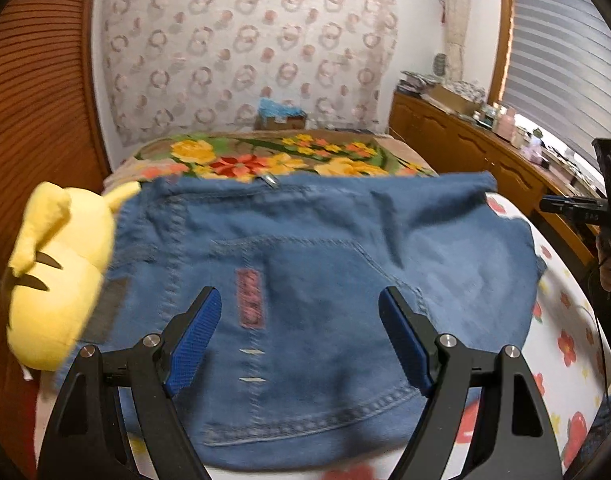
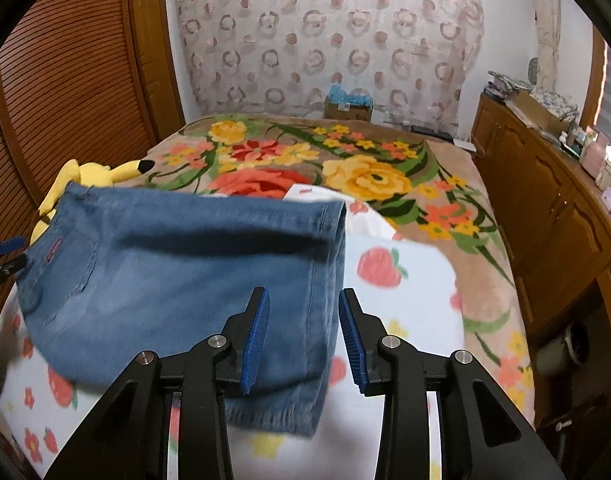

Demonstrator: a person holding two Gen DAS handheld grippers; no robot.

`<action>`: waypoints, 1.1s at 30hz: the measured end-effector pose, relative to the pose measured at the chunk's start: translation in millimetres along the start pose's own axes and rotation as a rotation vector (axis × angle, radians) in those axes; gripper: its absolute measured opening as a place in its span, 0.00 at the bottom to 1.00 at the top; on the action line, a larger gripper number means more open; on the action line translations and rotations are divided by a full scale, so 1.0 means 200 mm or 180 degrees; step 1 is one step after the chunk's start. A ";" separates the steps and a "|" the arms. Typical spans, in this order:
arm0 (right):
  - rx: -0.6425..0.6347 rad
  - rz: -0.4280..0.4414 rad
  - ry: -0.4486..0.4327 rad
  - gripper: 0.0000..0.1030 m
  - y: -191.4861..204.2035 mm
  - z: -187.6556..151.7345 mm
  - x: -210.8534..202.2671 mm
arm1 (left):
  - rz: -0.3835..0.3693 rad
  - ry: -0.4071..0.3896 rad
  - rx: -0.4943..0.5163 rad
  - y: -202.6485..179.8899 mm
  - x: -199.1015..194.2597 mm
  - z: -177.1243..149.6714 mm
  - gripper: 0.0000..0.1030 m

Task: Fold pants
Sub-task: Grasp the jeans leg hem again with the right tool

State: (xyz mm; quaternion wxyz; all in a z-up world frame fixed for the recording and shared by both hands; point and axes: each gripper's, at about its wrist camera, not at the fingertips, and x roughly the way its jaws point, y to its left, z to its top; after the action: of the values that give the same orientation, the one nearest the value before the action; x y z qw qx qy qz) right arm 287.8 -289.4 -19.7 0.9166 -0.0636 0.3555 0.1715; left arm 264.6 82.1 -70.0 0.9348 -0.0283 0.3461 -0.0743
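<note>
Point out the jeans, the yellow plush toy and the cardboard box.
jeans (image 1: pixel 325 280): left wrist view, back pocket area.
yellow plush toy (image 1: pixel 61 276): left wrist view, its body.
cardboard box (image 2: pixel 347 110): right wrist view, front face.

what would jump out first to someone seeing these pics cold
The folded blue jeans fill the near middle of both views, lying on a white strawberry-print cover, with both grippers open above them, left gripper and right gripper. A bright yellow plush toy sits against the jeans' left edge. Behind them spreads a loud floral blanket across the bed.
</note>
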 end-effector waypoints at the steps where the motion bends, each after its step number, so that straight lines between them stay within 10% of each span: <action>1: 0.0016 0.0014 0.0029 0.36 0.00 -0.02 -0.01 | -0.0017 0.0037 0.0034 -0.02 0.02 -0.01 0.79; 20: 0.0265 0.0053 0.0390 0.36 -0.10 -0.03 0.22 | -0.0075 0.0461 0.0256 -0.11 0.18 -0.08 0.79; 23: 0.0258 0.0093 0.0351 0.11 -0.08 -0.03 0.20 | -0.0036 0.0482 0.0285 -0.12 0.18 -0.09 0.79; 33: 0.0210 0.0075 0.0169 0.11 -0.04 -0.14 -0.05 | -0.0013 0.0489 0.0305 -0.13 0.18 -0.09 0.79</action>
State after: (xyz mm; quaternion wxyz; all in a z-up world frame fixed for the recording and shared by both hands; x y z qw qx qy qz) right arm 266.7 -305.9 -34.2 0.9063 -0.0336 0.3859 0.1688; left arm 277.3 50.2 -104.4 0.9056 0.0215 0.4128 -0.0946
